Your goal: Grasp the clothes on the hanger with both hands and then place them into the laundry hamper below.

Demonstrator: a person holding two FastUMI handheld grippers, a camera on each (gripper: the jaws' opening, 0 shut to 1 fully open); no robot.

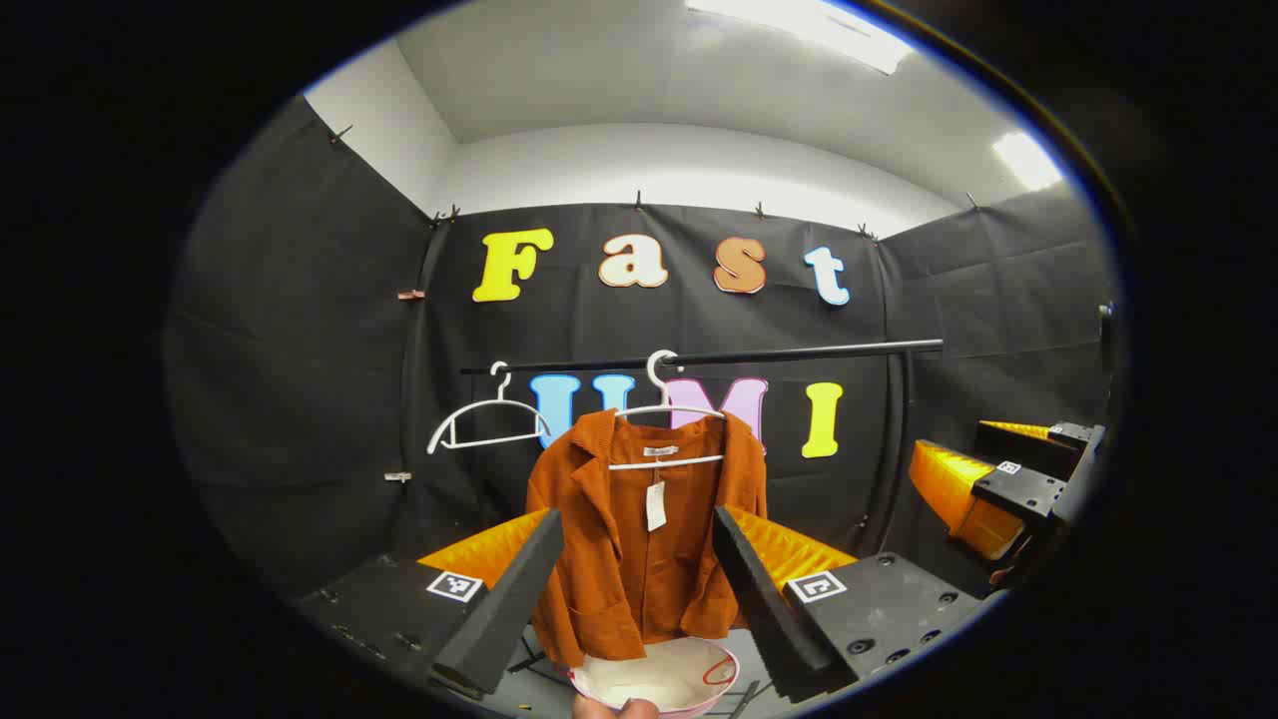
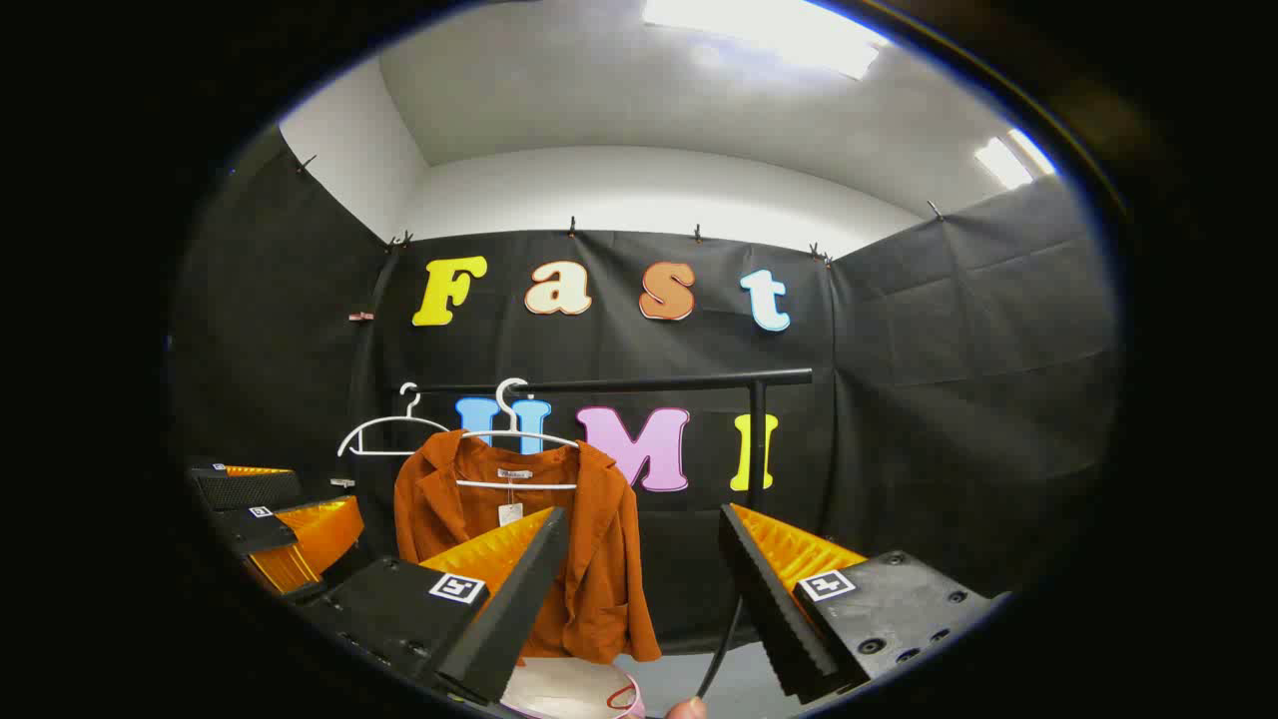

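Observation:
A rust-orange jacket hangs on a white hanger from a black rail, with a white tag at its front. Straight below it stands a white, pink-rimmed hamper. My left gripper is open and points at the jacket from a short way off, nothing between its fingers. My right gripper is also open; the jacket hangs to the left of its line, the hamper below. The right gripper appears at the right edge of the left gripper view, the left gripper at the left edge of the right gripper view.
An empty white hanger hangs on the rail left of the jacket. The rail's black upright post stands to the right of the jacket. Black cloth walls close the booth on three sides.

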